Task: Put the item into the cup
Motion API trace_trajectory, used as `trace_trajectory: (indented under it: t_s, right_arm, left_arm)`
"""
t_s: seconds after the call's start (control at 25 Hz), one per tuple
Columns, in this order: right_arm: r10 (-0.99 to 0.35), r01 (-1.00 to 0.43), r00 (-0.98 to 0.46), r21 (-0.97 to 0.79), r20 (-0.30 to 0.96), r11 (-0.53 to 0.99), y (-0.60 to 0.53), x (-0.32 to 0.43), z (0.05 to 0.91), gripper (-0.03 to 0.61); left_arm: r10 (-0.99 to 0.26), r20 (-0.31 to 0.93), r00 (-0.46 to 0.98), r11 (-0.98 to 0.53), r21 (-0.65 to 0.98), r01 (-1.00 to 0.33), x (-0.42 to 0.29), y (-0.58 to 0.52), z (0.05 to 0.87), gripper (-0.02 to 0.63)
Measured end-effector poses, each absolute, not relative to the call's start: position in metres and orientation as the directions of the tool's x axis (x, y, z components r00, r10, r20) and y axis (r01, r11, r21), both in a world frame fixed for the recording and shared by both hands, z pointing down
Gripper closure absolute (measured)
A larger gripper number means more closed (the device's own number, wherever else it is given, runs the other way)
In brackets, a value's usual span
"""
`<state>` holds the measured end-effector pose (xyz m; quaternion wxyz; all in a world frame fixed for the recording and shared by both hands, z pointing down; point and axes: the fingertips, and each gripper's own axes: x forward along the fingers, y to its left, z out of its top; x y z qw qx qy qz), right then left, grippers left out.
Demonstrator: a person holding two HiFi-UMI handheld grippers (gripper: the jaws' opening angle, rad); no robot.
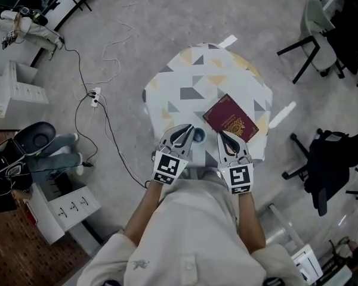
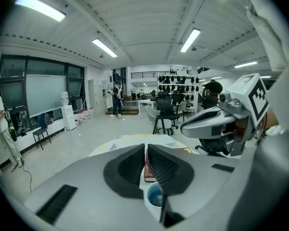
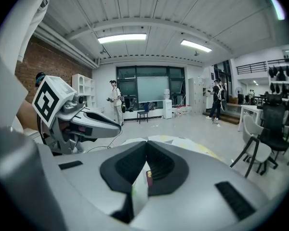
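The cup stands at the table's near edge, its mouth clear from above. Just left of the cup hangs the left claw, jaws together, crowding that side. Right of the cup the right claw, jaws also together, hangs over the near corner of the booklet, which fills the top beyond and right of the cup. Between the claws a narrow lane runs over the cup. Beyond and left of the cup the top lies bare. Chairs stand well right of the cup, and a cable trails on the floor well left.
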<state>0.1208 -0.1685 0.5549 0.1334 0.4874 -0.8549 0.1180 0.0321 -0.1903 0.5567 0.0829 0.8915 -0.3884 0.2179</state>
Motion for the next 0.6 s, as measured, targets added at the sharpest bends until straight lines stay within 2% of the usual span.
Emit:
trace_trajectory:
  t_s: [0.6]
  right_arm:
    - [-0.808, -0.866, -0.484, -0.055, 0.335, 0.496, -0.171, 0.124, 0.549, 0.572]
  left_arm:
    - [-0.682, 0.398, 0.614, -0.679, -0.032, -0.733, 0.03, -0.193, 0.539, 0.586]
